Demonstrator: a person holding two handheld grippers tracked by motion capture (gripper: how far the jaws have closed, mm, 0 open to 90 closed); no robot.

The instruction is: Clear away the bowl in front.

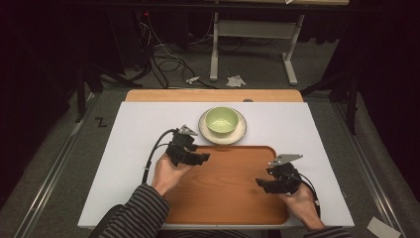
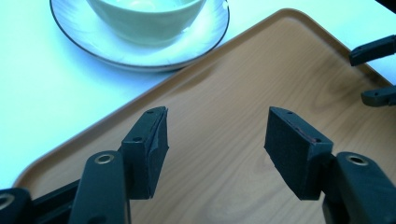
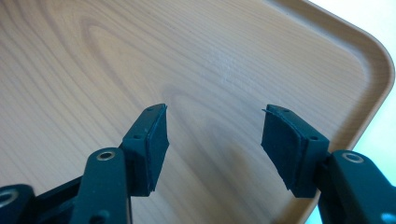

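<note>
We have the left hand-held gripper (image 1: 202, 157) over the far left corner of the wooden, round-cornered tray (image 1: 228, 198), pointing toward the pale green ceramic bowl (image 1: 221, 120). The bowl sits in the white round plate with the dark rim (image 1: 205, 133), on the white surface (image 1: 133, 148) just beyond the tray's far edge. In the left gripper view our jaws stand well apart, released, with nothing between the pads (image 2: 152, 149) but bare tray wood. The right hand-held gripper (image 1: 262, 184) hangs over the tray's right side, jaws likewise spread and empty, as the right gripper view shows.

The bowl and plate look to be the things in hand, and the risks, as we judge them, lie mostly in the approach.

- The bowl's wall is smooth and curved. If we close on the rim at a slant, the pads may slip and the bowl could tip or skid off the plate.
- The plate is shallow and lies flat, so a pad pushed under its rim may shove it along the surface instead of lifting it.
- The tray's raised lip lies between us and the plate. Dragging either piece over it could catch and spill the bowl.
- With both grippers near, a careless reach could knock them together.
</note>
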